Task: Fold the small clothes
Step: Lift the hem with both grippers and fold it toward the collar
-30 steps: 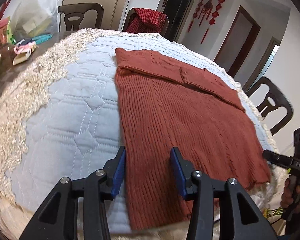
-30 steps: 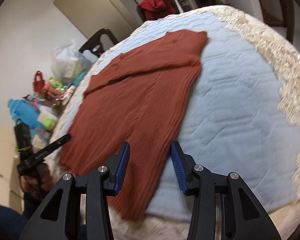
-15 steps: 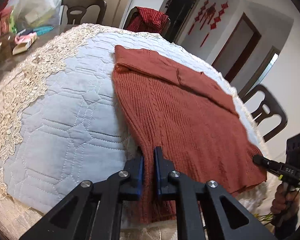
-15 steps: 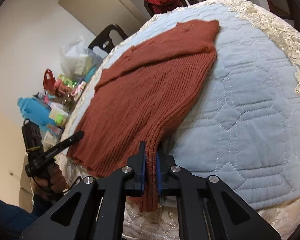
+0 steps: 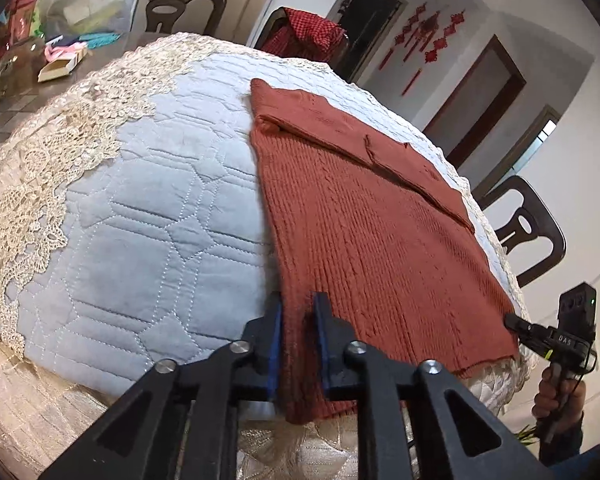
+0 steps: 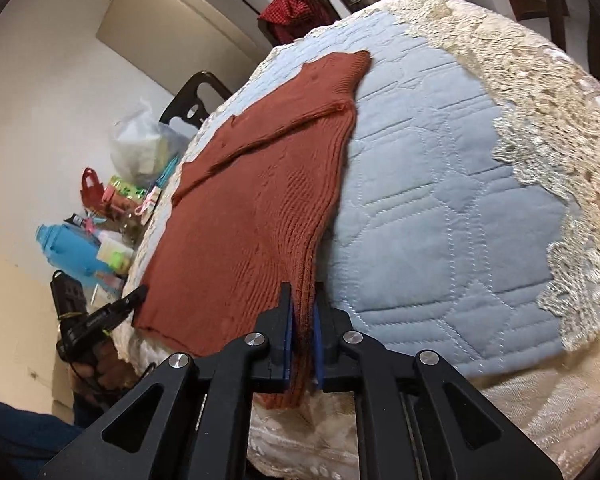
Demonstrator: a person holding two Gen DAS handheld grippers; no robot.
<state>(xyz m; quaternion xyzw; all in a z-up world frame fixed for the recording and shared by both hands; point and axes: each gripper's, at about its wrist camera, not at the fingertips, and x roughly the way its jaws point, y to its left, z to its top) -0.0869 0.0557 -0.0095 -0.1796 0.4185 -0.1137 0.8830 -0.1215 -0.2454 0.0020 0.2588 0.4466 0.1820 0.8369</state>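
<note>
Left wrist view alone shows red wall ornaments [image 5: 428, 36] & a doorway. Right wrist view alone shows a blue bottle [image 6: 66, 246]. Rust sweater [image 5: 364, 232] lies flat on quilted cover [image 5: 148, 220]; left gripper [image 5: 298, 326] & right gripper [image 6: 304, 322], jaws narrow & opening, each has a hem corner between its pads.

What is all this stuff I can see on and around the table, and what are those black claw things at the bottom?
sweater: one, rust-red knit, flat on the pad, near hem corners over the table edge.
quilted pad: one, pale blue, covers the tabletop.
lace cloth: one, cream, under the pad.
chairs: three seen, dark wood, around the table.
checked cloth: one, red, draped on the far chair.
plastic bag: one, clear, at the table's far left end.
blue bottle: one, among small clutter.
knot ornaments: several, red, on the wall.
left gripper: black with blue pads, jaws opening, hem corner between them.
right gripper: same, jaws opening, other hem corner between them.
hand: one, holding the right gripper.
</note>
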